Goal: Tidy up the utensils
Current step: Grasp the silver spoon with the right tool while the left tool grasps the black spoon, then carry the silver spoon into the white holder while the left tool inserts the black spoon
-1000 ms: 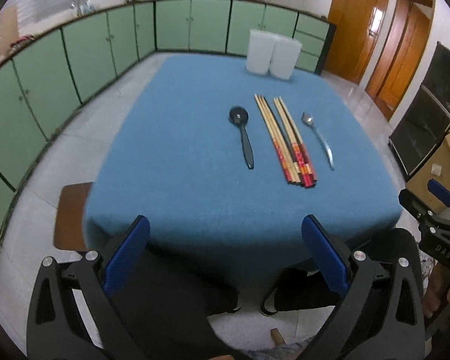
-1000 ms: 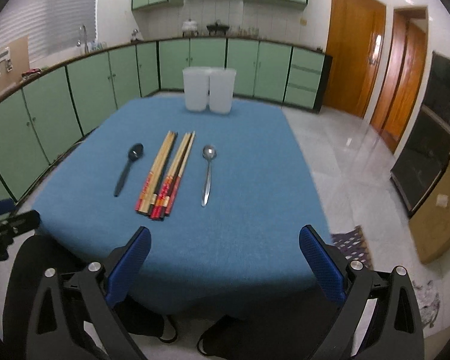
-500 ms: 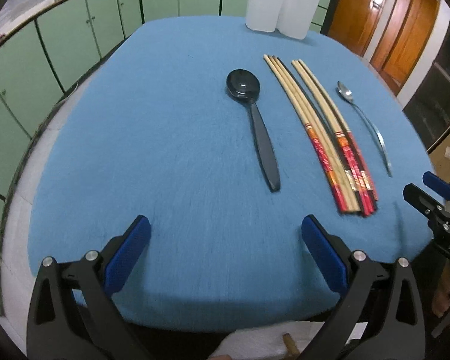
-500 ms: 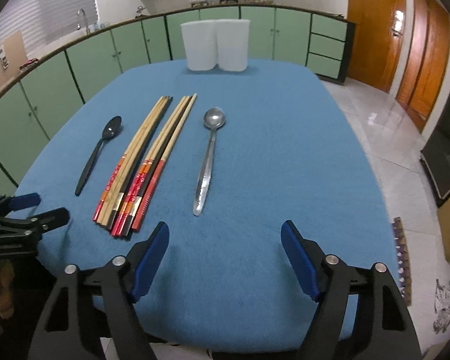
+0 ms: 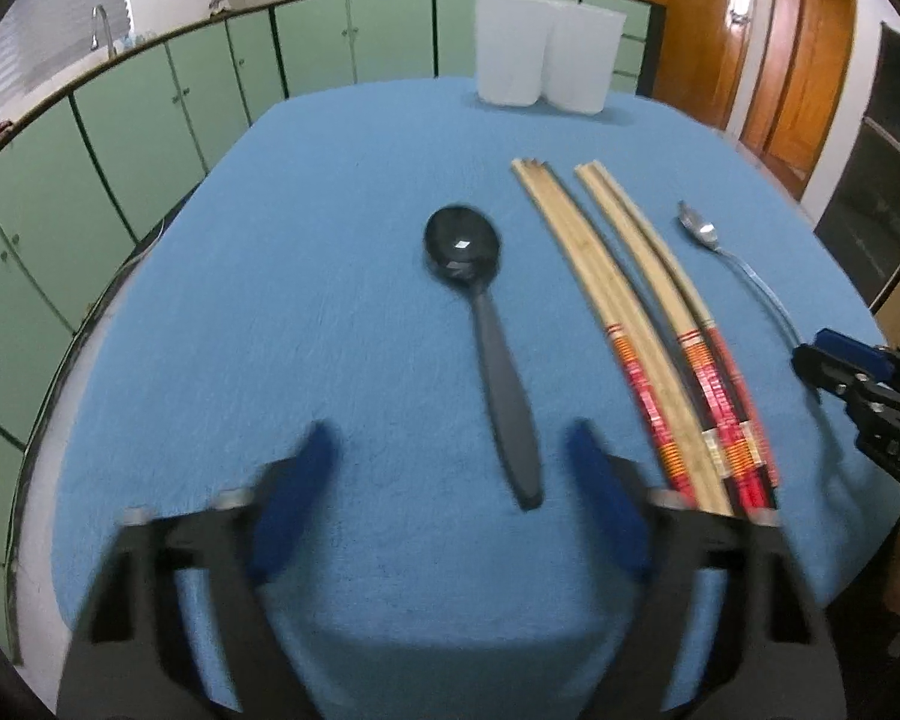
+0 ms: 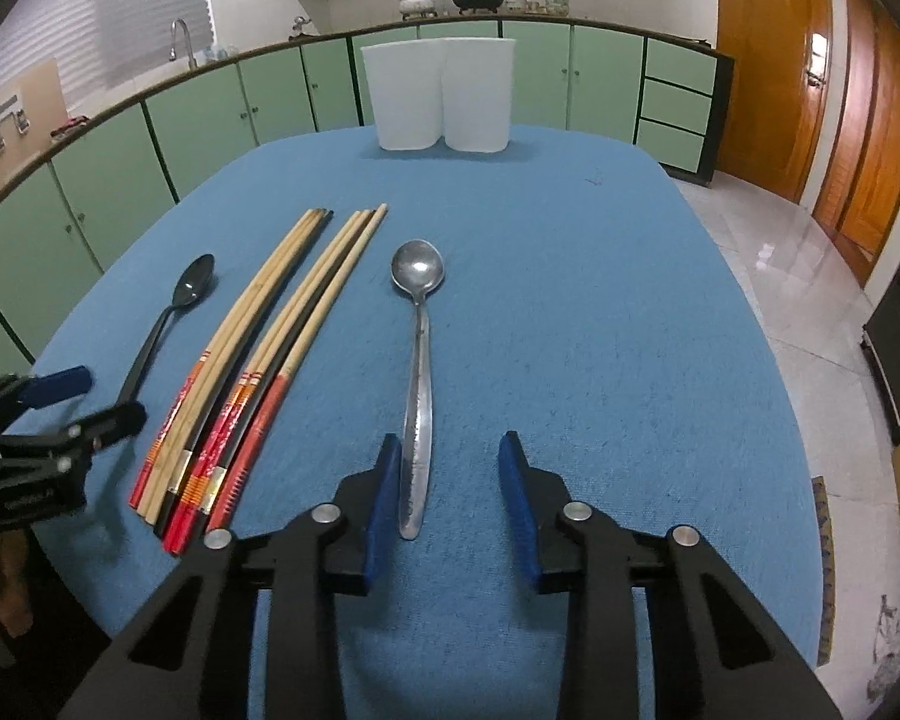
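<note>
Right claw (image 6: 450,450) straddles metal spoon (image 6: 419,384) handle.

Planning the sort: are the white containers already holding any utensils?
No: the two white containers look empty, no handles above their rims.

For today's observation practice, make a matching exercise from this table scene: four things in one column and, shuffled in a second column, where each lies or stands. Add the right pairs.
Things
1. black spoon
2. metal spoon
3. chopsticks
4. white containers

Places
A. at the far end of the table
B. between the two spoons
C. in front of the left gripper
D. handle end between the fingers of the right gripper

Pairs: 1-C, 2-D, 3-B, 4-A
</note>
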Available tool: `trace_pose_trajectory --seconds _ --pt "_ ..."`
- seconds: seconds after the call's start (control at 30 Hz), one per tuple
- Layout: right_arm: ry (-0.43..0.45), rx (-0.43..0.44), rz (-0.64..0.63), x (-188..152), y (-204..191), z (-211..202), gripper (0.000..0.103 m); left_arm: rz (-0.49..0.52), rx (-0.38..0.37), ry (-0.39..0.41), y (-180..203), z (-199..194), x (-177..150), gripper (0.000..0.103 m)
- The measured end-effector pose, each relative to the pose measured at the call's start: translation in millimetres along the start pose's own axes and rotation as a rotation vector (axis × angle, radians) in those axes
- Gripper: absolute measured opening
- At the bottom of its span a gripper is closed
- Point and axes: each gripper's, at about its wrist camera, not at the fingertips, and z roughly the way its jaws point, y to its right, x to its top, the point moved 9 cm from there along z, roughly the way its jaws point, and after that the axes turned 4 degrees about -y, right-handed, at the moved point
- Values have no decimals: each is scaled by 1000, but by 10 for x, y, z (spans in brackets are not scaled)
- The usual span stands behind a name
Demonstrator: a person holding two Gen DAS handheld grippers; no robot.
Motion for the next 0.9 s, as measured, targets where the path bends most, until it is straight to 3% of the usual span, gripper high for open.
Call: trace_pose_trajectory --seconds 0.07,0.17,0.2,0.27,0.3,0.47,0.9 --pt "8 -1 -13 -12 -16 -5 34 -6 -16 6 27 -34 -18 43" --pt "24 -6 -32 -18 -50 -2 34 -22 -35 9 41 -17 -7 36" --pt "29 -8 -35 -17 -59 -1 33 -29 -48 13 40 -23 -1 28" --pt "31 0 -40 -4 -79 5 25 -35 -58 12 32 -4 21 14" --pt "29 9 -43 3 -98 2 14 -41 -67 6 21 -2 29 12" --pt "24 38 -35 48 -153 -91 10 -105 -146 -34 -44 -67 119 12" --pt "66 74 -37 625 -223 -672 10 -77 -208 -2 -95 -632 568 12"
